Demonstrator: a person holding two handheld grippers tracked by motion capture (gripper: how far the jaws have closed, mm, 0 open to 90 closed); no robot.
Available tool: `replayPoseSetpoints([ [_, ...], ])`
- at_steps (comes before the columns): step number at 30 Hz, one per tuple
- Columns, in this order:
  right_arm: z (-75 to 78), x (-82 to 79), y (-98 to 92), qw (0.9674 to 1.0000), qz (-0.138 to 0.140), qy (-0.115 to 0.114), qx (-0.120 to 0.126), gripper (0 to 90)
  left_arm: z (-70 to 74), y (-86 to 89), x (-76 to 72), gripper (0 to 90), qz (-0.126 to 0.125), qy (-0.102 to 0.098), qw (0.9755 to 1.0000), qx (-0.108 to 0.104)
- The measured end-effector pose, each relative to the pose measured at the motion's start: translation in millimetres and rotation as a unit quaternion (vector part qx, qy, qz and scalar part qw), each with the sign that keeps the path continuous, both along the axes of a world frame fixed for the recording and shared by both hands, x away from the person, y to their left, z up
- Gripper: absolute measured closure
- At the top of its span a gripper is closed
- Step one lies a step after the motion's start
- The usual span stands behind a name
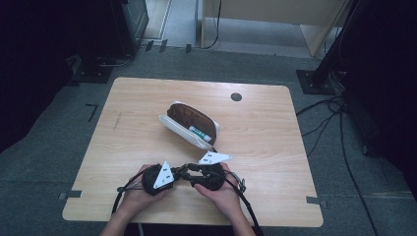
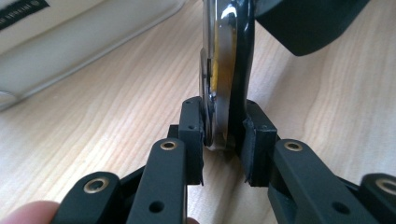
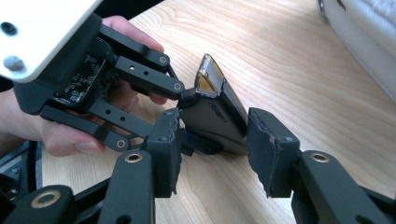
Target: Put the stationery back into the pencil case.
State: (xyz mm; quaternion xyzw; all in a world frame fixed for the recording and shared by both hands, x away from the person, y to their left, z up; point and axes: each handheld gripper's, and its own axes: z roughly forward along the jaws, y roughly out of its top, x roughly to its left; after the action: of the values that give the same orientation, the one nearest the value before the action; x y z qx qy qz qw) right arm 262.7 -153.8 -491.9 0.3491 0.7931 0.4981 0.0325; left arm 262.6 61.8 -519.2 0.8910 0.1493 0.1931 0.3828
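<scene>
A small flat dark case point(image 3: 212, 114) with a shiny chrome rim and a yellowish inside point(image 2: 226, 70) is held just above the wooden table point(image 1: 265, 128) near its front edge. My left gripper point(image 2: 224, 135) is shut on the case's chrome edge, one pad on each side. My right gripper point(image 3: 212, 140) grips the dark body from the opposite end, both pads against it. In the high view the two grippers meet nose to nose, left gripper point(image 1: 178, 173) and right gripper point(image 1: 193, 175), with a hand around each.
A white pouch point(image 1: 189, 123) with a brown lining lies open at the table's middle, a green-and-white item point(image 1: 199, 132) inside it. Its white side is close behind the case point(image 2: 70, 42). A dark round grommet point(image 1: 236, 97) sits near the far edge. Cables trail off the front.
</scene>
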Motion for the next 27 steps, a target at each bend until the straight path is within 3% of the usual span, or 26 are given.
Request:
replayPoseSetpoints([
  [6, 4.1, 1.0, -2.3, 0.9994, 0.023, -0.026, 0.005, 55.6, 1.2, 2.3, 1.3, 74.6, -0.029, 0.033, 0.999, -0.012],
  [10, 3.5, 3.1, -2.9, 0.9987, 0.042, -0.027, 0.011, 55.7, 1.9, 4.1, 3.0, 74.6, -0.046, 0.055, 0.9972, -0.02],
  [13, 2.5, 3.9, -2.2, 0.9975, 0.057, -0.038, 0.015, 55.3, 2.1, 4.7, 3.4, 74.6, -0.053, 0.062, 0.9964, -0.021],
  [19, 2.2, 1.7, -1.0, 0.9923, 0.094, -0.08, 0.008, 63.3, 1.9, 6.0, 5.6, 74.2, -0.061, 0.085, 0.9941, -0.027],
  [22, 5.6, -1.0, -2.7, 0.9897, 0.117, -0.081, 0.016, 70.5, 1.8, 4.8, 7.6, 70.7, -0.079, 0.104, 0.9911, -0.026],
  [27, 7.4, -5.1, -1.9, 0.987, 0.123, -0.103, -0.006, 78.2, 1.7, 3.9, 8.9, 59.3, -0.097, 0.118, 0.9879, -0.024],
])
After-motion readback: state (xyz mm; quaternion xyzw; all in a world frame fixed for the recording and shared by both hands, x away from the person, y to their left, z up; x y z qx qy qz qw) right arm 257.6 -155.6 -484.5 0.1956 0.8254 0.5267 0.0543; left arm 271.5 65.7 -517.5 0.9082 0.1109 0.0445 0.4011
